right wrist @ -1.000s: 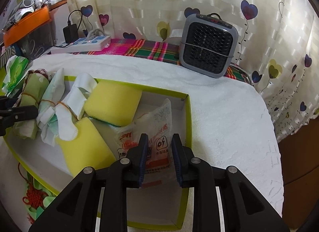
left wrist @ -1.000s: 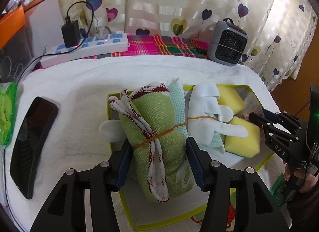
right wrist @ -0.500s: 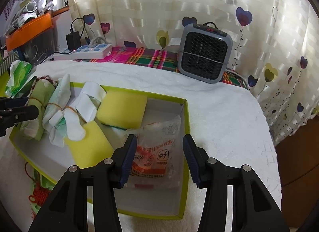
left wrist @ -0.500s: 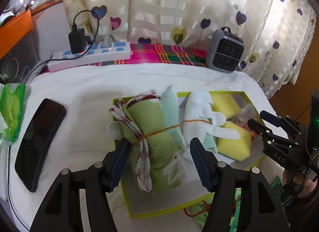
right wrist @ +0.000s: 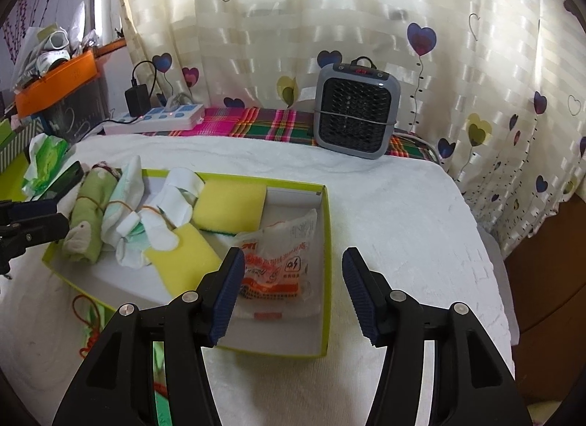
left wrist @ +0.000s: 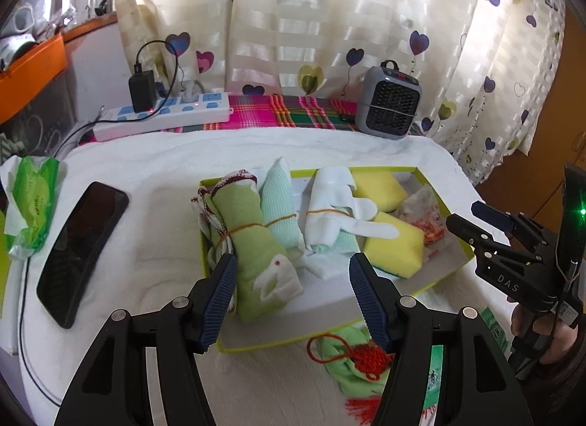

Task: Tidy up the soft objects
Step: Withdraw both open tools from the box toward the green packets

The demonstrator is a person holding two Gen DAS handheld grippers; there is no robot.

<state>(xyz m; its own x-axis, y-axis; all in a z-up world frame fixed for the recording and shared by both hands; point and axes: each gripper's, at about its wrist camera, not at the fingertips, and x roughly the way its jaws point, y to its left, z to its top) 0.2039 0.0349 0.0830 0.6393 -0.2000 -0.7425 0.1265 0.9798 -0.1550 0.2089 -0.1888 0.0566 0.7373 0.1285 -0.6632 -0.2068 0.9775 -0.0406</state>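
Above box [right wrist: 324, 261], both tongs wide, empty

towel roll [left wrist: 252, 243] and sponges [left wrist: 393, 246] inside box [left wrist: 432, 281].

The letters "DAS" stand in white on the black body of the right tool [left wrist: 487, 223], seen from the left wrist view. The clear plastic packet [right wrist: 280, 261] in the right end of the green-rimmed box [right wrist: 327, 243] carries orange printing with a lightning-bolt sign in a small frame; its characters are too small to make out. The grey heater [right wrist: 353, 111] at the bench's far edge shows a red lit display on top, its digits unreadable.
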